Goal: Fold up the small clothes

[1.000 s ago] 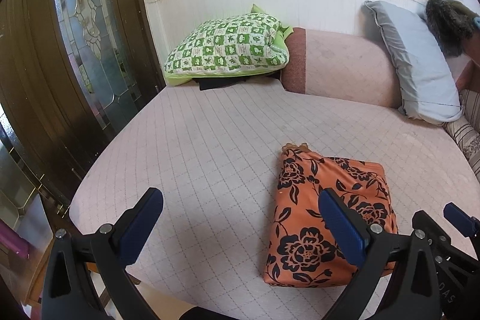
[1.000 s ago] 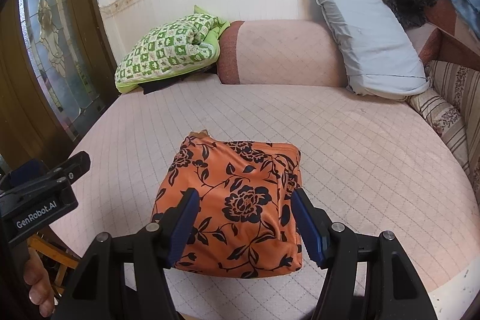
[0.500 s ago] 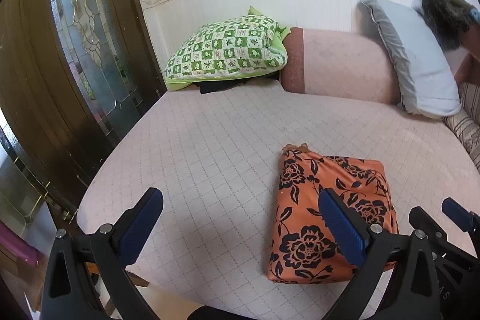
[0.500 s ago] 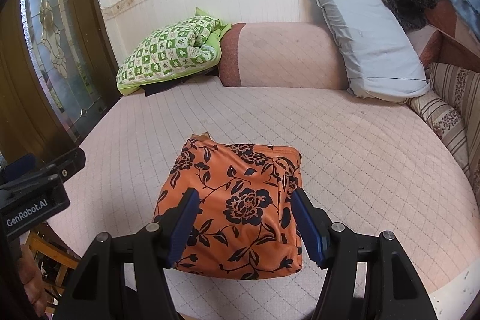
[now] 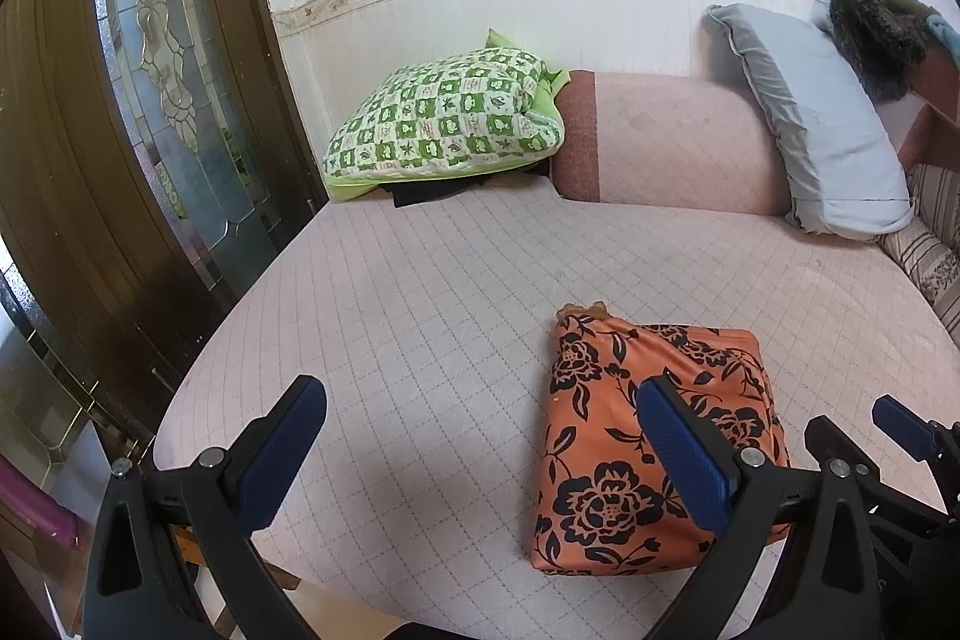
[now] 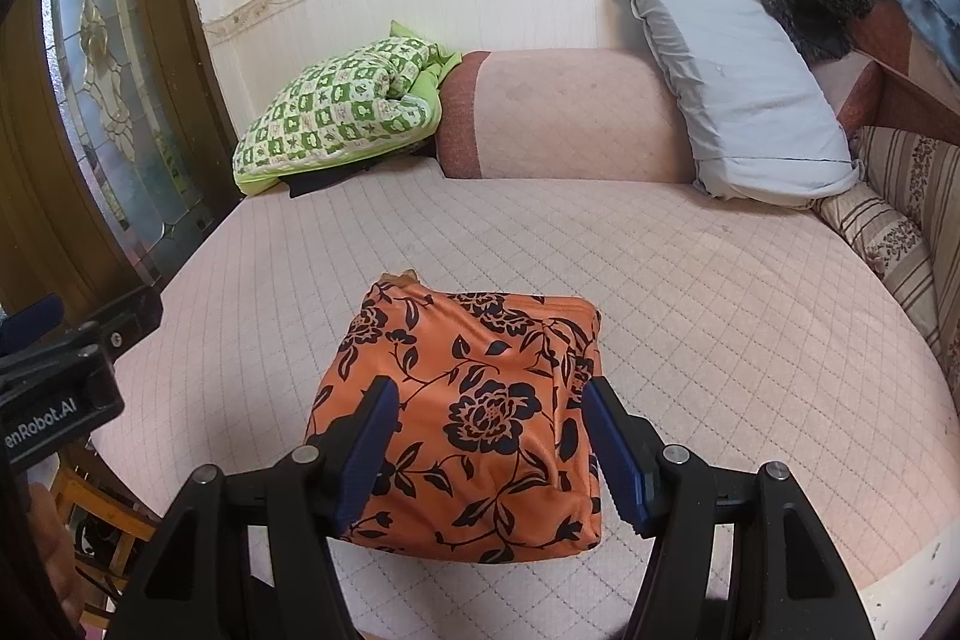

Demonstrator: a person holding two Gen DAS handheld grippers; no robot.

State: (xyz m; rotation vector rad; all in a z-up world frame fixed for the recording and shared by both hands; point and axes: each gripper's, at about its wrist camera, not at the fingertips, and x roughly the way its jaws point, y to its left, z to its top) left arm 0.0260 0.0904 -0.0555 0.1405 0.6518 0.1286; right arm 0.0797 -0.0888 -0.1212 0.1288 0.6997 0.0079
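An orange garment with black flowers (image 5: 648,436) lies folded into a thick square near the front edge of the pink quilted bed (image 5: 456,316). It also shows in the right wrist view (image 6: 474,418). My left gripper (image 5: 480,448) is open and empty, held above the bed's front edge to the left of the garment. My right gripper (image 6: 486,454) is open and empty, its jaws spread just in front of the garment's near edge, apart from it. The right gripper also shows at the right edge of the left wrist view (image 5: 900,436).
A green checked pillow (image 5: 444,124) lies at the back left, a pink bolster (image 5: 672,142) against the wall and a grey pillow (image 5: 822,130) at the back right. A wooden door with patterned glass (image 5: 162,100) stands at the left. A striped cushion (image 6: 888,244) borders the bed's right side.
Both grippers have drawn back and risen slightly from the folded garment, which lies still. Both stay open.
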